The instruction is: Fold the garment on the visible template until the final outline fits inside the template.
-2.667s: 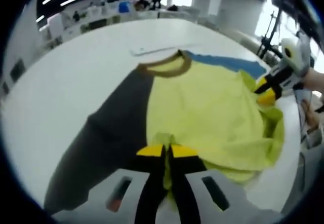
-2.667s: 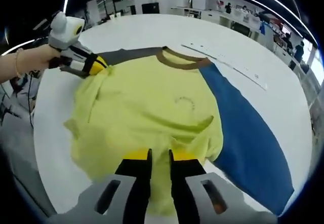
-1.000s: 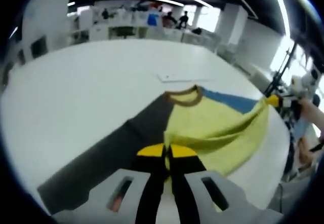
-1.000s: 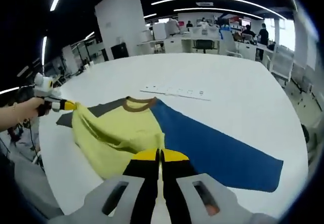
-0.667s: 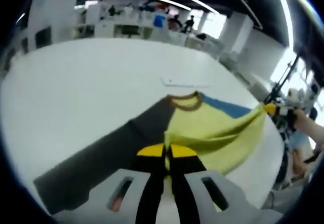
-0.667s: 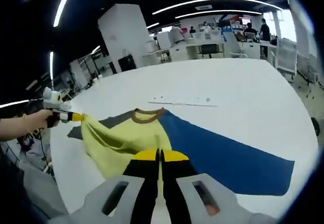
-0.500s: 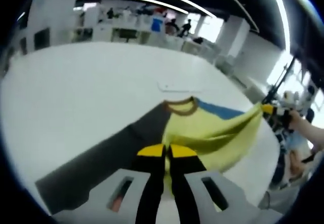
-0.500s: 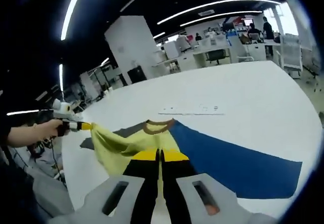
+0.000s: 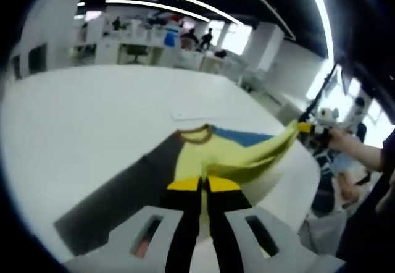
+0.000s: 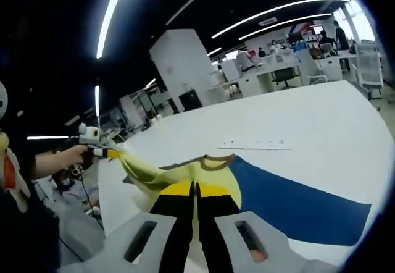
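The shirt has a yellow body [image 9: 213, 155], a brown collar [image 9: 193, 134], a dark grey sleeve [image 9: 114, 202] and a blue sleeve [image 10: 296, 204]. Its collar end and sleeves lie on the white table [image 9: 74, 118]. My left gripper [image 9: 203, 181] is shut on the yellow hem, which hangs lifted above the table. My right gripper [image 10: 195, 188] is shut on the same hem further along. In the left gripper view the right gripper [image 9: 303, 127] holds the raised corner at the right. The left gripper [image 10: 114, 154] pulls its corner out to the left in the right gripper view.
A thin white marked strip [image 10: 256, 144] lies on the table beyond the collar [image 10: 216, 160]. The person's hand [image 9: 345, 144] and dark-clothed body stand by the table edge. Desks, chairs and people fill the far background [image 9: 154, 35].
Both grippers have risen with the yellow hem, which now stretches taut between them well above the table. The shirt's body has lifted; the sleeves and collar still rest on the table.
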A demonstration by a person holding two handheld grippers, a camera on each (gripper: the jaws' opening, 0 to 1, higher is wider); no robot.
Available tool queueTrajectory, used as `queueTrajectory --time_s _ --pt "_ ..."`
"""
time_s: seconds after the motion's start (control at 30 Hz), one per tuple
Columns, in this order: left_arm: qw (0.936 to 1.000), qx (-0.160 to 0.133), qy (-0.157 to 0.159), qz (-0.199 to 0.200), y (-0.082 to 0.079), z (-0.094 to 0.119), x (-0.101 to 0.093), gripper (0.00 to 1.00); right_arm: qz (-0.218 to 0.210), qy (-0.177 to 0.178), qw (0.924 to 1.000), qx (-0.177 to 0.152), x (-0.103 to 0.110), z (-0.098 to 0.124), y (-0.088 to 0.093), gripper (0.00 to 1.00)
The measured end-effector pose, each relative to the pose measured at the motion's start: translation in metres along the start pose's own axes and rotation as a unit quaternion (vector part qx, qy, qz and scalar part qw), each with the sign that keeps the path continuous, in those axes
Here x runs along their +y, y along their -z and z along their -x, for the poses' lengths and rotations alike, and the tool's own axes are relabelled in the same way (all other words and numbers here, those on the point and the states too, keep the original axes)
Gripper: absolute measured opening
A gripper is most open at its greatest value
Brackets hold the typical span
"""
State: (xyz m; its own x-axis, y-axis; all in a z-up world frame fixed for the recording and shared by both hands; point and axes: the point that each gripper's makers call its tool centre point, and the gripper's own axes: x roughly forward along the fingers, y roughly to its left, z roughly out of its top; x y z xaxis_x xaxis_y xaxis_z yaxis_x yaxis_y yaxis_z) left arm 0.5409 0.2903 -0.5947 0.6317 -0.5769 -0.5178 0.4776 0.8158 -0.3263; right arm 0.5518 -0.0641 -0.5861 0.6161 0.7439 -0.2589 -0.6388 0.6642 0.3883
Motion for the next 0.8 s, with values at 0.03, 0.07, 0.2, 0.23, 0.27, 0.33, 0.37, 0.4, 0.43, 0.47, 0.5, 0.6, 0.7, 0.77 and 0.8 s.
queueTrajectory --time_s 0.03,0.07,0.2,0.23,0.27,0.33,0.37,0.4,0.43,0.47,0.5,0.6,0.7,0.77,0.8 --pt "1.0 0.0 0.004 -0.003 0.001 0.005 -0.004 0.0 0.002 -0.005 1.0 0.0 0.003 0.004 0.0 0.02" --pt "1.0 0.001 0.007 -0.006 0.002 0.007 -0.007 0.0 0.003 -0.008 1.0 0.0 0.006 0.006 0.001 0.02" --pt "0.9996 0.008 0.016 -0.023 0.013 0.018 -0.017 0.0 0.009 -0.026 0.9996 0.006 0.018 0.017 0.005 0.02" --pt "0.9994 0.009 0.019 -0.026 0.016 0.021 -0.02 0.0 0.012 -0.029 0.9995 0.007 0.021 0.02 0.007 0.02" --pt "0.9993 0.01 0.022 -0.028 0.019 0.023 -0.022 0.0 0.012 -0.033 0.9994 0.008 0.023 0.022 0.008 0.02" --pt "0.9988 0.014 0.028 -0.037 0.026 0.028 -0.027 0.0 0.009 -0.035 0.9993 0.01 0.028 0.027 0.011 0.02" --pt "0.9988 0.015 0.029 -0.038 0.029 0.03 -0.029 0.0 0.01 -0.035 0.9992 0.012 0.03 0.029 0.013 0.02" --pt "0.9985 0.016 0.033 -0.04 0.033 0.033 -0.032 0.0 0.011 -0.036 0.9992 0.014 0.033 0.032 0.015 0.02" --pt "0.9983 0.016 0.035 -0.043 0.036 0.034 -0.034 0.0 0.012 -0.036 0.9992 0.015 0.035 0.033 0.017 0.02" --pt "0.9982 0.018 0.036 -0.045 0.039 0.036 -0.035 0.0 0.014 -0.035 0.9991 0.017 0.037 0.035 0.019 0.02" --pt "0.9978 0.022 0.038 -0.049 0.045 0.038 -0.038 0.0 0.014 -0.035 0.9991 0.018 0.039 0.038 0.022 0.02" --pt "0.9964 0.041 0.036 -0.065 0.06 0.04 -0.041 0.0 0.013 -0.036 0.9991 0.018 0.046 0.041 0.028 0.02" --pt "0.9955 0.047 0.038 -0.073 0.07 0.043 -0.044 0.0 0.029 -0.032 0.9987 0.029 0.052 0.044 0.037 0.02" --pt "0.9954 0.049 0.038 -0.074 0.073 0.044 -0.045 0.0 0.032 -0.03 0.9985 0.034 0.053 0.047 0.044 0.02" --pt "0.9952 0.051 0.038 -0.075 0.075 0.044 -0.045 0.0 0.033 -0.029 0.9984 0.035 0.053 0.048 0.045 0.02"
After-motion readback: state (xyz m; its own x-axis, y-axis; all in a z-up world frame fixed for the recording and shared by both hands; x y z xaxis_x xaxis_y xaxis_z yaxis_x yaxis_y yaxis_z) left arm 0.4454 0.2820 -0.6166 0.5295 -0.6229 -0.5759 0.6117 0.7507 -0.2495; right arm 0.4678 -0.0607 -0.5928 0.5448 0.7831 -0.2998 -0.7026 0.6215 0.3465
